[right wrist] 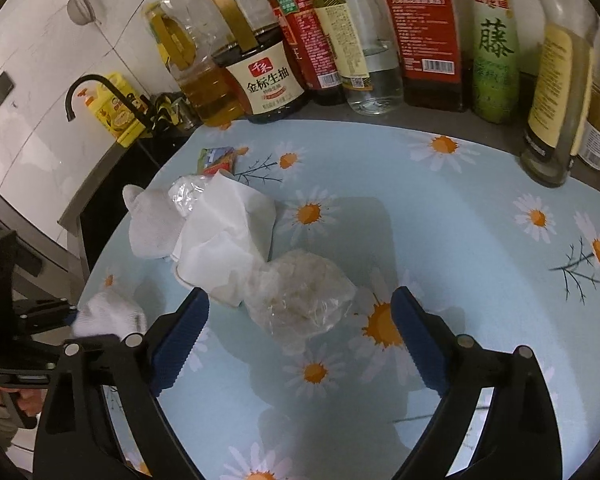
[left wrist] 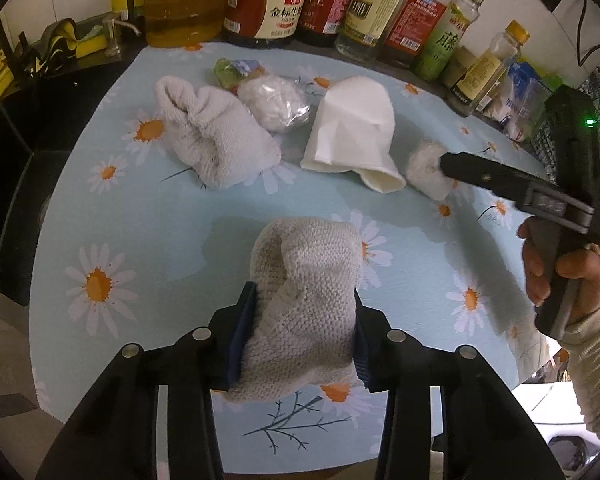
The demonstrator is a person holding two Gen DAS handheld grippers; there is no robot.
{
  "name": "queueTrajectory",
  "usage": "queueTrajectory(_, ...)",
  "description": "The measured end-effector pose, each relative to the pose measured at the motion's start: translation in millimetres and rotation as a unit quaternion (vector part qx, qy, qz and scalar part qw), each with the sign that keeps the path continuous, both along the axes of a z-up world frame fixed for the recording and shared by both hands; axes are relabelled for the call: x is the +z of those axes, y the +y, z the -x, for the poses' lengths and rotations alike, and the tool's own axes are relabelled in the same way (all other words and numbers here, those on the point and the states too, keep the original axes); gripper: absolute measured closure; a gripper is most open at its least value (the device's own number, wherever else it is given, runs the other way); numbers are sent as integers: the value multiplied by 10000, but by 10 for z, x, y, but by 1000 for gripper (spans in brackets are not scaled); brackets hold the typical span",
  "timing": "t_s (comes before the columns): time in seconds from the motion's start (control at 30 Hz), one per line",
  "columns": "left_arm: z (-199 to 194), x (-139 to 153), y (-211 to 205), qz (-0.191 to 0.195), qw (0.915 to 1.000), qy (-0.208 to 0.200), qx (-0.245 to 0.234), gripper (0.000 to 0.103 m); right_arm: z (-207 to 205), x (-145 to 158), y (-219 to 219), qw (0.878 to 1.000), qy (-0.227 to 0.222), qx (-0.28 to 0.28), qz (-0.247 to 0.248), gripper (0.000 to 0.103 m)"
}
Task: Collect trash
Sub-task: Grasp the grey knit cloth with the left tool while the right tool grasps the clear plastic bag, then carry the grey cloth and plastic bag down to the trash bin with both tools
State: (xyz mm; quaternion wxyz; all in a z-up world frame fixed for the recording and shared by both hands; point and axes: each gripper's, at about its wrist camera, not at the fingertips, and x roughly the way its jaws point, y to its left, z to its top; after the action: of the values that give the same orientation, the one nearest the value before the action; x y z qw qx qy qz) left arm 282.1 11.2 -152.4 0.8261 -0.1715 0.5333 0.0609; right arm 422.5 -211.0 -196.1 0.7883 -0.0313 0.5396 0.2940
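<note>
My left gripper (left wrist: pixel 302 326) is shut on a grey-white knitted cloth wad (left wrist: pixel 306 280) and holds it over the daisy-print table mat (left wrist: pixel 140 216). It also shows in the right wrist view (right wrist: pixel 108 316). My right gripper (right wrist: pixel 300 328) is open around a crumpled clear plastic wad (right wrist: pixel 300 298) lying on the mat; in the left wrist view its fingers (left wrist: pixel 480 174) reach that wad (left wrist: pixel 426 170). Farther back lie a white paper napkin (left wrist: pixel 350 128) (right wrist: pixel 224 232), a second knitted cloth (left wrist: pixel 212 132) (right wrist: pixel 152 224), a plastic-wrapped ball (left wrist: pixel 274 102) and a green wrapper (left wrist: pixel 232 70) (right wrist: pixel 216 158).
A row of oil and sauce bottles (left wrist: pixel 260 0) (right wrist: pixel 268 76) stands along the mat's far edge. A dark sink (left wrist: pixel 16 184) with a black faucet (right wrist: pixel 84 88) lies to the left. A yellow detergent bottle (right wrist: pixel 116 116) stands by the wall.
</note>
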Motion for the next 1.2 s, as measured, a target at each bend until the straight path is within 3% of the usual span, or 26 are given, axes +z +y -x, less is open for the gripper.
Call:
queueTrajectory(0.1, 24, 47, -1, -21, 10000, -35, 56, 62, -10, -40, 28, 10000, 1, 62, 49, 22)
queueTrajectory(0.2, 60, 75, 12, -48, 9999, -44, 118, 62, -35, -88, 54, 9999, 24, 104, 93, 35)
queueTrajectory(0.43, 146, 94, 45, -9, 9999, -43, 167, 63, -14, -140, 104, 9997, 59, 186, 127, 45)
queueTrajectory(0.83, 206, 175, 80, 37, 9997, -255, -39, 63, 248, 105, 6, 9999, -101, -88, 77, 45)
queueTrajectory(1.2, 395, 346, 140, 186, 9956, -642, -651, 63, 899, 525, 48, 9970, -351, -694, 26, 45)
